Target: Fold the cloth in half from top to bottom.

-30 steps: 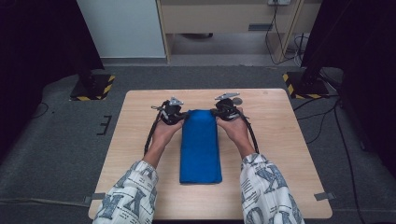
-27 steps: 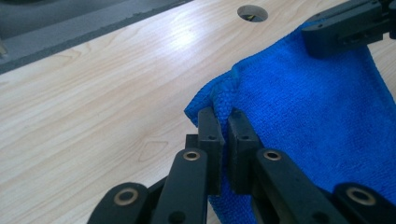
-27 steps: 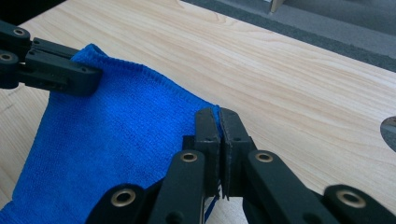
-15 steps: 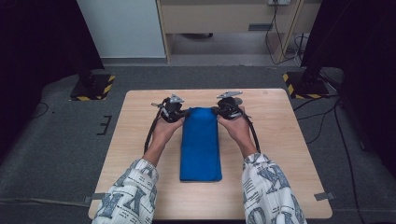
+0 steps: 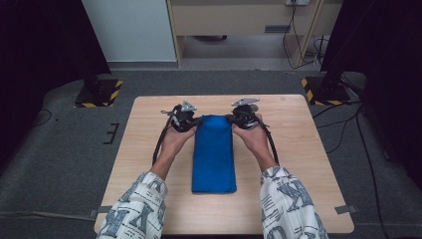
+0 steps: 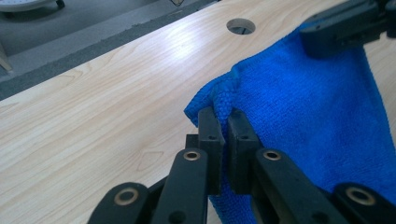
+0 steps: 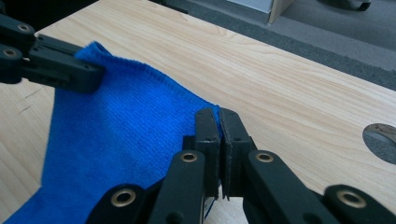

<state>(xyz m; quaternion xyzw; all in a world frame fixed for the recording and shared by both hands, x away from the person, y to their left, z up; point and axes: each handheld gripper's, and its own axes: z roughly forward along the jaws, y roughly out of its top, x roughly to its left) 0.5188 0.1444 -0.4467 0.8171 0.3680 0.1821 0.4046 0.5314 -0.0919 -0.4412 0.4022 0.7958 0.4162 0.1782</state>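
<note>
My left gripper (image 5: 191,121): jaws pressed together on the far left corner of the blue cloth (image 5: 214,152); in the left gripper view (image 6: 223,128) a ridge of fabric bunches up between the pads.
My right gripper (image 5: 234,119): jaws pinched onto the far right corner of the same cloth; in the right gripper view (image 7: 218,122) only a thin hem edge sits between the pads.
Grip relation: both corners held at the far end, the cloth's far edge spanning between my two grippers.
Blue cloth, position: folded into a long narrow strip, running from the grippers back toward me along the middle of the table (image 5: 303,149).
Blue cloth, condition: near end lies flat on the wood; far end is slightly raised at the pinched corners.
My hands: one on each gripper, flanking the cloth, patterned sleeves (image 5: 288,206) at the near edge.
Table: pale wood, with a round hole (image 6: 241,26) beyond the cloth.
Surroundings: grey floor (image 5: 54,149) around the table.
</note>
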